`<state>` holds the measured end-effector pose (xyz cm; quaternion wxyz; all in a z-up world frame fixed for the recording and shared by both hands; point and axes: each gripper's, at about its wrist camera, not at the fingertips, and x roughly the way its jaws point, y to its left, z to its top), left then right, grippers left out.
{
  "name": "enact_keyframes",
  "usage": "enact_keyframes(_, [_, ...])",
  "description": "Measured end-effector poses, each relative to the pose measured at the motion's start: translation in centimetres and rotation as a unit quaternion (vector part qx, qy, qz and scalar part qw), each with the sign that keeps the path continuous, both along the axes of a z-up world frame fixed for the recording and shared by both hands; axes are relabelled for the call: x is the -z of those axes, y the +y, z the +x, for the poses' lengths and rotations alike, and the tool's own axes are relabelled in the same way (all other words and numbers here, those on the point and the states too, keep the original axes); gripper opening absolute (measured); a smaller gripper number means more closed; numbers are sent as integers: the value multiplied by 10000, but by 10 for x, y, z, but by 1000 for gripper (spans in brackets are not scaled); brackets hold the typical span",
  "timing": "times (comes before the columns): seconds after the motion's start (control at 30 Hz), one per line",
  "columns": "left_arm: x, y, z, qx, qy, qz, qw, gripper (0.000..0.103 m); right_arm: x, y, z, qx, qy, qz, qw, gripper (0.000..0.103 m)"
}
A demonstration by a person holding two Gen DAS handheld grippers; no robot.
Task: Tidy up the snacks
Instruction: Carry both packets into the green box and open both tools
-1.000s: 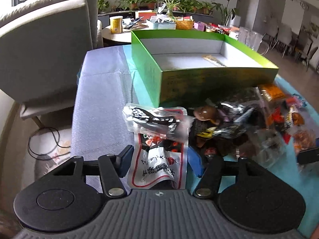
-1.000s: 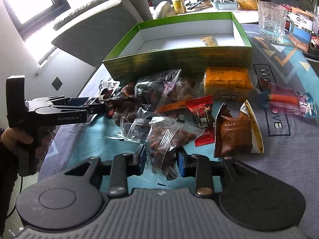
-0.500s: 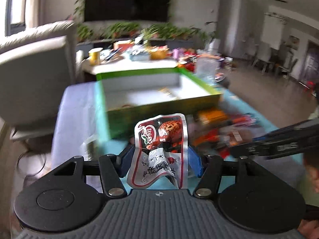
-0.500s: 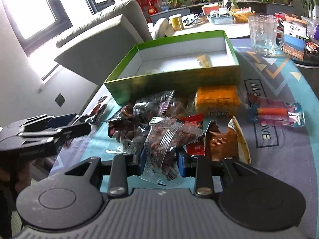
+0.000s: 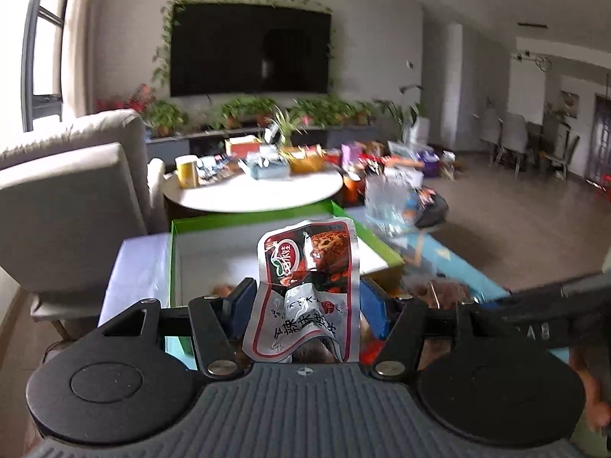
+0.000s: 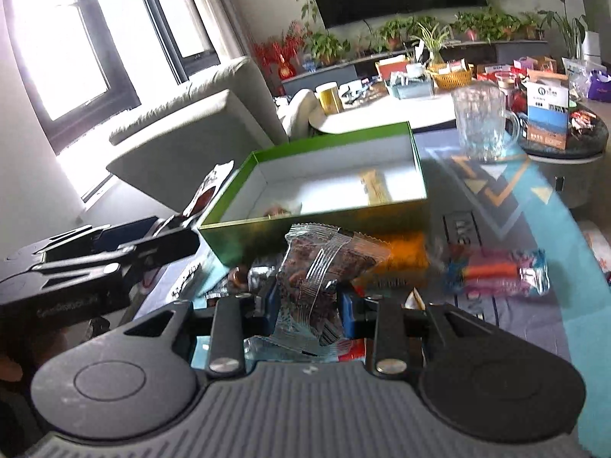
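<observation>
At the centre of the left wrist view, the left gripper [image 5: 305,307] pinches a red-and-white snack packet [image 5: 307,297] upright before the green box [image 5: 173,263]. In the right wrist view's lower centre, the right gripper [image 6: 307,305] jaws clamp a clear snack pouch [image 6: 317,274] below the box.

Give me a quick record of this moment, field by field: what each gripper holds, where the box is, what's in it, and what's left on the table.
left gripper: shut on red and white snack pouch, held upright
right gripper: shut on clear packet of brown snacks
green box: open, ahead of both grippers
box contents: yellow bar, small brown item near front wall
left on table: orange pack, blue and pink pack, other wrapped snacks
glass mug: behind the box, to the right
</observation>
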<state>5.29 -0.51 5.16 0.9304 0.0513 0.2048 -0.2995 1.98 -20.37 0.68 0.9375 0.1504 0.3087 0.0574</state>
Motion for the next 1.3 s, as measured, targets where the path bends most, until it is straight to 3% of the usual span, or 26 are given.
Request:
enact_keyframes(0.23, [-7, -13, 25, -329, 68, -171, 9993, 56, -4, -9, 16, 11, -196, 8, 9998, 34])
enact_keyframes(0.43, [-9, -21, 38, -539, -36, -110, 9985, 56, -8, -20, 37, 125, -323, 63, 9994, 34])
enact_keyframes(0.73, [0, -30, 68, -874, 125, -115, 9960, 56, -13, -21, 76, 241, -507, -46, 9984, 34])
enact_keyframes(1.3, [22, -47, 122, -1059, 432, -37, 9934, 56, -3, -16, 126, 214, -424, -249, 9986, 34])
